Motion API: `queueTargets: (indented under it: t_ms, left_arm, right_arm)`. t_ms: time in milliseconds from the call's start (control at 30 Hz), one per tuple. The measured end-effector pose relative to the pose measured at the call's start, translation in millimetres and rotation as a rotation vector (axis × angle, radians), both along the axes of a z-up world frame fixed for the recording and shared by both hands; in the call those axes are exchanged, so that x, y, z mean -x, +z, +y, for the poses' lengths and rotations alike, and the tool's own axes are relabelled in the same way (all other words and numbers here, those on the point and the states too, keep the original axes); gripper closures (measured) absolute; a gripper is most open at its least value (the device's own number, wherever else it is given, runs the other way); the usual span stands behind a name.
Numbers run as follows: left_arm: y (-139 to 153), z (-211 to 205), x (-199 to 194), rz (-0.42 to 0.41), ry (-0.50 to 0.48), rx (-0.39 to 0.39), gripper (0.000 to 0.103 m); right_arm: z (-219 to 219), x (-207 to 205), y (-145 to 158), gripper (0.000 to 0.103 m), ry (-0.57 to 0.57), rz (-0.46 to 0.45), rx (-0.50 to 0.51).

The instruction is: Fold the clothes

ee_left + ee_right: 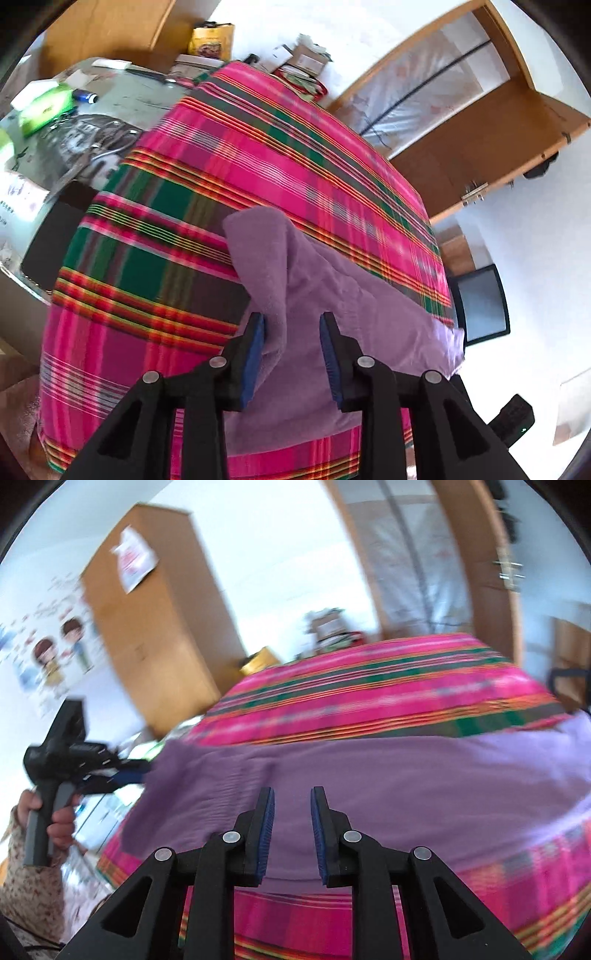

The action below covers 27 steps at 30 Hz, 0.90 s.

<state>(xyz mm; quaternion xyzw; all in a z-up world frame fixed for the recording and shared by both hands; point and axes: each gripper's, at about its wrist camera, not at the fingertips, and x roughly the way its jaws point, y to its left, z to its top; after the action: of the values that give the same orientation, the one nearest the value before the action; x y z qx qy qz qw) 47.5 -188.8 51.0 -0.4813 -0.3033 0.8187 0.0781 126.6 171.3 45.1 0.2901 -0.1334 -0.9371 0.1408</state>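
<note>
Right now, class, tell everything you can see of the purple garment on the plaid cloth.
The purple garment looks like soft, fleecy fabric in one plain colour. It lies spread near the plaid cloth's near edge, one end raised into a rumpled fold. The left tongs stand open astride that fold; the right tongs hover open above it.

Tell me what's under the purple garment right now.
The purple garment lies on the pink plaid cloth, which shows all around it. Whatever that cloth covers is hidden. Both the left gripper and right gripper are open above the garment.

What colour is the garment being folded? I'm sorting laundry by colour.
Plain purple garment, lying on the plaid cloth; the right wrist view shows it best.
</note>
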Motion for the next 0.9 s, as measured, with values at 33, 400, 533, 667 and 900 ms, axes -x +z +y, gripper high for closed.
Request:
queueTargets:
  t_ms: [33,400,533,667,900]
  left_arm:
    - [-1,-6,0,-0.003,0.01,0.013,0.072]
    - [-16,-32,-8,-0.095,0.111,-0.014,0.072]
    - [-26,-41,-7,-0.134,0.124,-0.065,0.072]
    - [-45,-58,-9,-0.197,0.171,-0.183,0.072]
    - [-39,-65,-20,-0.142,0.288,-0.179,0.072]
  right_arm:
    - [10,-2,-2,0.082,-0.024,-0.006,0.003]
    - [90,-22,-22,0.082,-0.212,-0.05,0.009]
    - [119,-29,-27,0.082,-0.294,-0.06,0.004]
    - [149,-37,-32,0.082,-0.376,-0.07,-0.002]
    - [195,-45,-37,0.082,-0.508,-0.078,-0.01]
